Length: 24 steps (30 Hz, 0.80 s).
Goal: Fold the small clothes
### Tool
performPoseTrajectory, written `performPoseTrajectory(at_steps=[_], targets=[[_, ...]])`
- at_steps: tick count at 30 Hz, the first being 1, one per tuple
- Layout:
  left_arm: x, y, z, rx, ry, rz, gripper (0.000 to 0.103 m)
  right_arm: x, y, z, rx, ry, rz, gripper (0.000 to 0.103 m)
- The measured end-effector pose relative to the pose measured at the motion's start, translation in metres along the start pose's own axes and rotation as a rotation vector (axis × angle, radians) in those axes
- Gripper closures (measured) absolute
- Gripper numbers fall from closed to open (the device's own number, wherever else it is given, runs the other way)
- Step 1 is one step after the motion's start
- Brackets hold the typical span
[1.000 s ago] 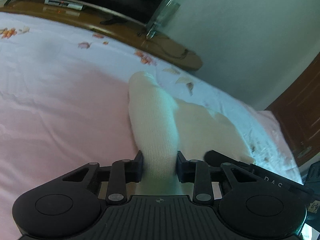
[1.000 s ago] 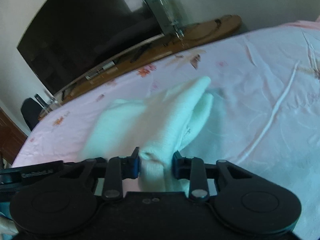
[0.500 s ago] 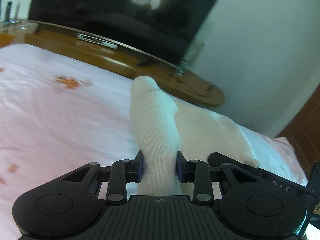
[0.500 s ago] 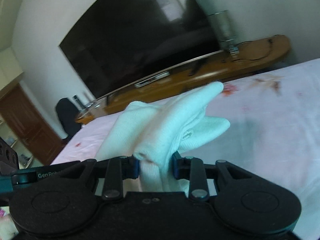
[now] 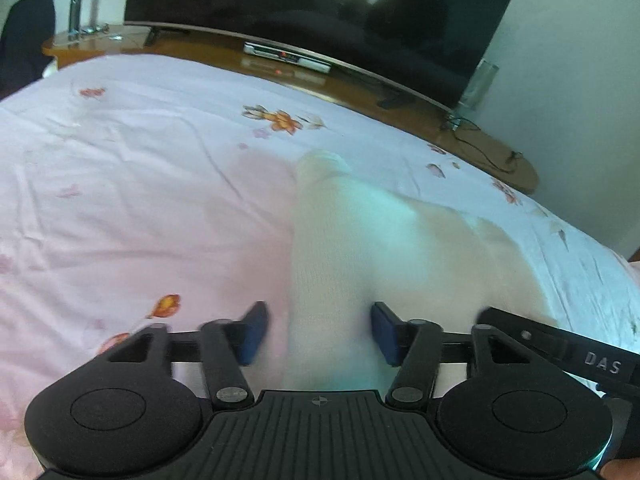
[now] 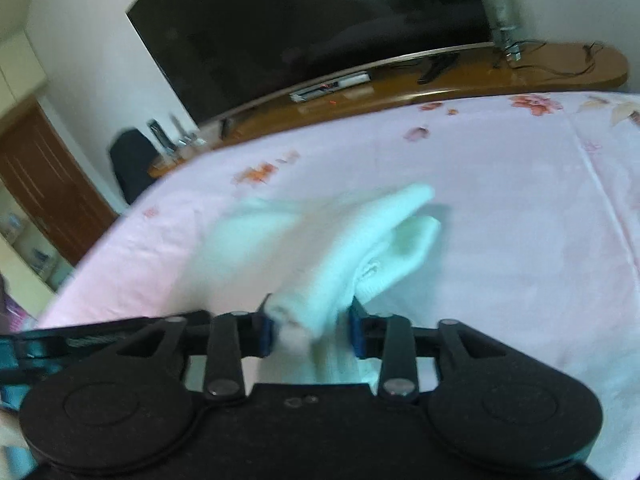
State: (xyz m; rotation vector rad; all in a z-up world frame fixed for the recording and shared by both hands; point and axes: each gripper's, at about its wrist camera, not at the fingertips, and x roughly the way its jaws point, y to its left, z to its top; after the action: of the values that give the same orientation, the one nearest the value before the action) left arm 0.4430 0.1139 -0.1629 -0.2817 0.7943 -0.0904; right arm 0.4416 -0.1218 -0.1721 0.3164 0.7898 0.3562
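You had the white knitted garment (image 5: 332,240), a small soft sock-like piece, stretched between your two tools over the pink floral bedsheet (image 5: 140,184). Your left hand-held gripper (image 5: 316,334) was spreading as this moment was caught: its blue pads (image 5: 253,332) stood clear of the cloth on both sides, with a strip of the garment lying loose between them. In that view the strip ran straight away from the tool toward the dark television (image 5: 320,8), its rounded tip pointing at the far edge of the bed, while a wider, blurred lobe of the same fabric spread off to the right.

Your right hand-held gripper (image 6: 310,330) was also opening, but less far along. A bunched end of the garment sat between its pads and appeared to touch both, so I judged it not yet released. From there the cloth's long axis ran forward and to the right, ending in two rounded tips side by side, with a paler fold trailing left.

So the garment lay directly ahead of both tools, lengthwise along each one's pointing line, and neither hand was clearly nearer; each had one end at its fingertips. Much of the piece seemed to rest on the sheet, though blur hid exactly where it touched. The wooden TV bench (image 6: 520,76) stood well beyond the bed.
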Motion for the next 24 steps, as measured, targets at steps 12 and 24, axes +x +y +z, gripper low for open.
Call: performPoseTrajectory(at_steps=[12, 24], targets=[[-0.002, -0.044, 0.018, 0.134, -0.047, 0.048, 0.046, -0.033, 0.038, 0.025, -0.223, -0.149, -0.054, 0.063], [0.0, -0.051, 0.006, 0.128, -0.03, 0.142, 0.043, 0.002, 0.022, 0.013, -0.304, -0.012, -0.042, 0.064]])
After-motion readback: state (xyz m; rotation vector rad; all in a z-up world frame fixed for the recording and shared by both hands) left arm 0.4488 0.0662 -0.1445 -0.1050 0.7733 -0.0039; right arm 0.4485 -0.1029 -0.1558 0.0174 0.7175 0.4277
